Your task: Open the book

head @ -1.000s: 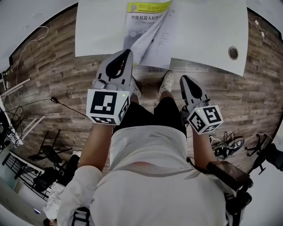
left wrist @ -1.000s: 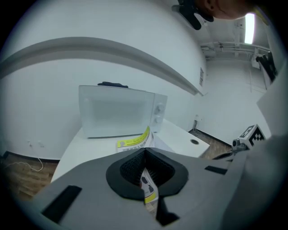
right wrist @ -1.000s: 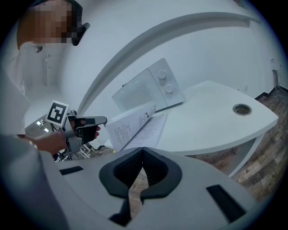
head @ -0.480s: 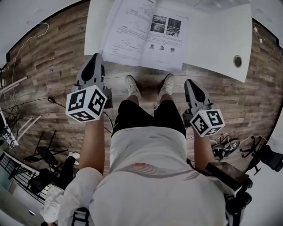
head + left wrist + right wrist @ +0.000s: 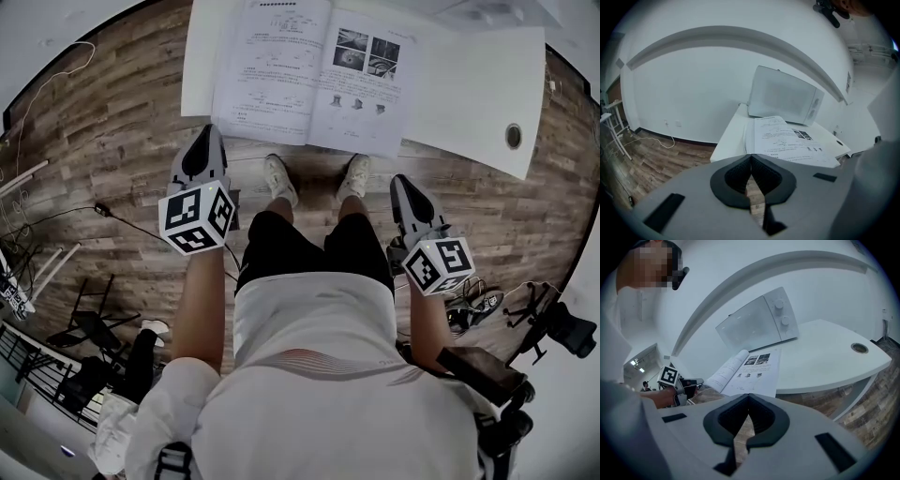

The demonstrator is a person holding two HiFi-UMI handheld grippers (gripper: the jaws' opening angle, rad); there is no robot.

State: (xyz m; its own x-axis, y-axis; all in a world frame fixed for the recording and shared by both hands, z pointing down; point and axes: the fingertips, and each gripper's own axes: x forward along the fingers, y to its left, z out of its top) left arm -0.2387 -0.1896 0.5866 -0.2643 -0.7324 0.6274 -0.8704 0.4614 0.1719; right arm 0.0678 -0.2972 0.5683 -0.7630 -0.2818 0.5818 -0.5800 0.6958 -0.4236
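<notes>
Book is open, flat on the white table, pages up, and its near edge runs right along the table's near edge. It takes the left half of the top. The right half is bare but for a round hole by the right near corner, so there's plenty of free surface on that side. Behind the book, at the far edge by the wall, stands a microwave.

Left gripper: jaws closed tip to tip, nothing between them. It hangs over the wood floor, tips just short of the table's edge, near the book's left near corner but not touching it.

Right gripper: jaws together as well, empty. It sits further back from the table edge than the left one, over the floor just right of the person's right shoe.

Between the two grippers are both shoes and open floor under the table's lip. Cables trail along the floor far out to the left, well clear of both grippers.
</notes>
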